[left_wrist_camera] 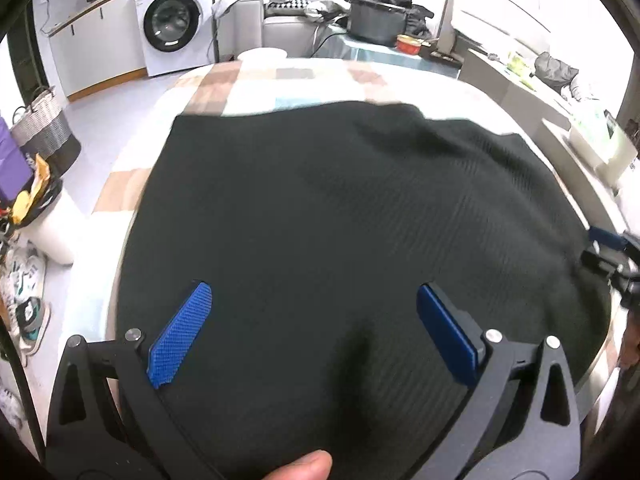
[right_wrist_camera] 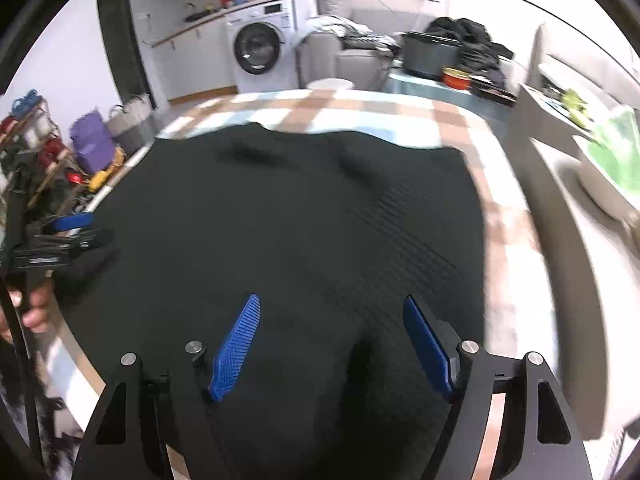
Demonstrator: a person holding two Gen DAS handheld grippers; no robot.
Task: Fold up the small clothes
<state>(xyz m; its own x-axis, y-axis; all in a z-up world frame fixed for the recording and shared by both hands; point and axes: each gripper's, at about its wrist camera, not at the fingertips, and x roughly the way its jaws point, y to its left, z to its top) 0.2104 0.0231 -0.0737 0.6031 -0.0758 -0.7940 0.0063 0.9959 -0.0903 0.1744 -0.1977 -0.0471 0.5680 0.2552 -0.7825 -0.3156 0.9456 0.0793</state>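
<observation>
Tongs first: my left gripper [left_wrist_camera: 314,292] stands wide at the bottom of its frame, blue pads [left_wrist_camera: 180,336] clear of everything, nothing between them. My right gripper [right_wrist_camera: 332,304] is just as wide and empty, low in its own view. Beneath both lies the black ribbed garment [left_wrist_camera: 340,208], spread flat and filling the centre of each frame, on a checked cloth [left_wrist_camera: 248,84] showing along the top edge. Upper left in both views stands a white washing machine [left_wrist_camera: 174,24].
</observation>
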